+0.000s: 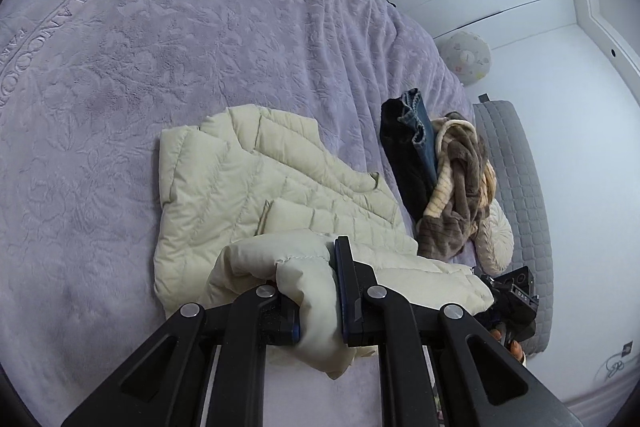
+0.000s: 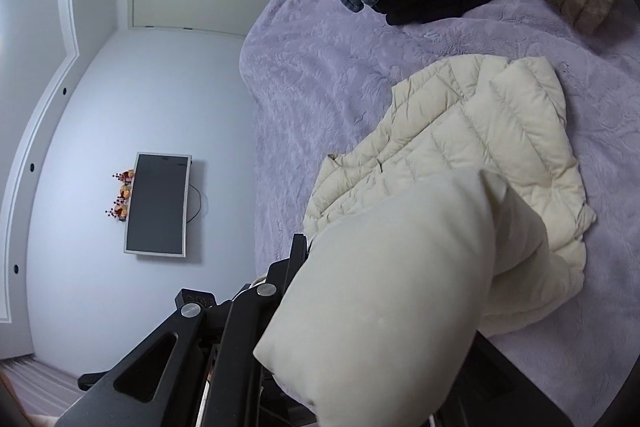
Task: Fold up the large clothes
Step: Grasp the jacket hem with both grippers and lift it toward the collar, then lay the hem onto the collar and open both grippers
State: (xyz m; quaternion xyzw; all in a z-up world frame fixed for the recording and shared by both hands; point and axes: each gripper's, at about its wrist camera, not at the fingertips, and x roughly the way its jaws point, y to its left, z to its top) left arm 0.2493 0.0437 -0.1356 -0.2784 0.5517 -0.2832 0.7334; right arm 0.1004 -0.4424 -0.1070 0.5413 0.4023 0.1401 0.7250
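Pinching a puffy edge of the cream quilted jacket [image 1: 256, 179] between my left gripper [image 1: 318, 291] fingers, I have them closed tight on the fabric. My right gripper [image 2: 320, 291] is nearly buried under another fold of the same jacket, its fingers clamped on it too. The rest of the jacket lies on the lilac bedspread [image 1: 160, 27], near a pile of jeans and knitwear [image 1: 436, 163].

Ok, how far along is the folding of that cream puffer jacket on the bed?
Partway. The cream puffer jacket lies on the purple bedspread, its far part flat. In hand: the left gripper and right gripper are each clamped on a near edge, lifted for a fold. Left: laying that fold down, plus the unfolded pile of jeans and plush clothes beside it.
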